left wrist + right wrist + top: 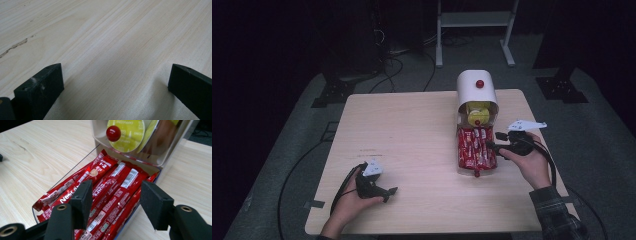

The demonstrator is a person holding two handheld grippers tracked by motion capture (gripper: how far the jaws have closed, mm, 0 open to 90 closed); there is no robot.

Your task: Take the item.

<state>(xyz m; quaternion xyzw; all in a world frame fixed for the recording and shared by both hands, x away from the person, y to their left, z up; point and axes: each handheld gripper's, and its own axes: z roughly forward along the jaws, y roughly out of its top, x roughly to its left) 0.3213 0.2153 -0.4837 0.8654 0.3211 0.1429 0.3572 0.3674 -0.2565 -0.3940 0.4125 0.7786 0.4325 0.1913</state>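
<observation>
A white round-topped dispenser [472, 87] stands at the table's far right, with yellow capsules [478, 115] [130, 132] behind a clear flap that carries a red knob [113, 133]. Its clear drawer [460, 170] is pulled out toward me and packed with red coffee sticks [474, 147] [112, 185]. My right gripper [494, 141] [116, 195] hovers at the drawer's right side, jaws apart above the sticks, with nothing pressed between the pads. My left gripper [391, 194] [116, 77] rests low over bare wood at the near left, jaws wide open and empty.
The wooden table [412, 130] has bare wood across its left and middle. A white metal stand [474, 20] and black cables [392, 70] lie on the grey floor behind it. The dispenser sits close to the table's right edge.
</observation>
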